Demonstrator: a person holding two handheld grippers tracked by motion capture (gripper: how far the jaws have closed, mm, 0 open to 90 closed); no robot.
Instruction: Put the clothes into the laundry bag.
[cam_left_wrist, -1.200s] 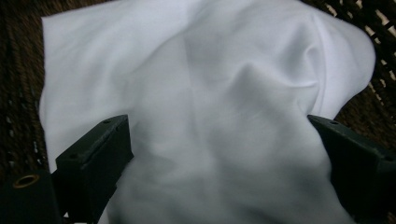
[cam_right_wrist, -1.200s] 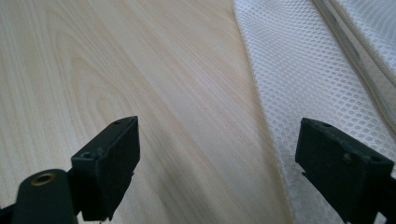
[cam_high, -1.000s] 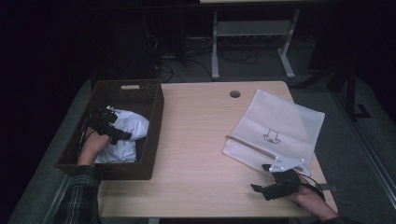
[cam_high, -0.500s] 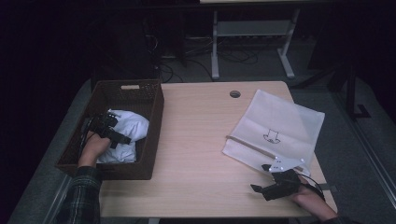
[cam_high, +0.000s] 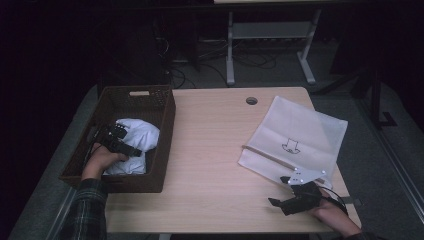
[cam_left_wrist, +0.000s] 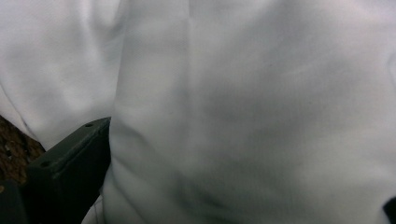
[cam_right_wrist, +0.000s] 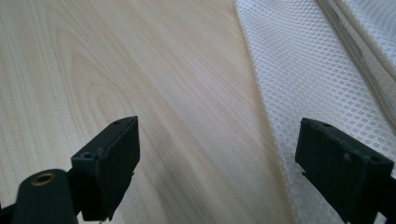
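Observation:
A white cloth (cam_high: 141, 133) lies bunched in a dark woven basket (cam_high: 168, 131) at the table's left. My left gripper (cam_high: 135, 149) is pushed into the cloth from the near left. In the left gripper view the cloth (cam_left_wrist: 261, 84) bulges between jaws that stand wide apart, so the left gripper (cam_left_wrist: 245, 163) is open. A white mesh bag (cam_high: 300, 134) with a small printed mark lies flat at the right. My right gripper (cam_high: 278, 201) rests near the front right edge, just in front of the bag, pointing left. The right gripper (cam_right_wrist: 219, 140) is open over bare wood, with the mesh bag (cam_right_wrist: 322, 79) beside one jaw.
The light wooden table (cam_high: 210, 150) has a round cable hole (cam_high: 251, 100) near its far edge. A pale strip (cam_high: 270, 157) runs along the bag's near edge. Beyond the table, a metal stand (cam_high: 231, 55) and cables lie on the dark floor.
The left hand has shifted a little on the cloth in the basket. The right hand and its gripper have kept still.

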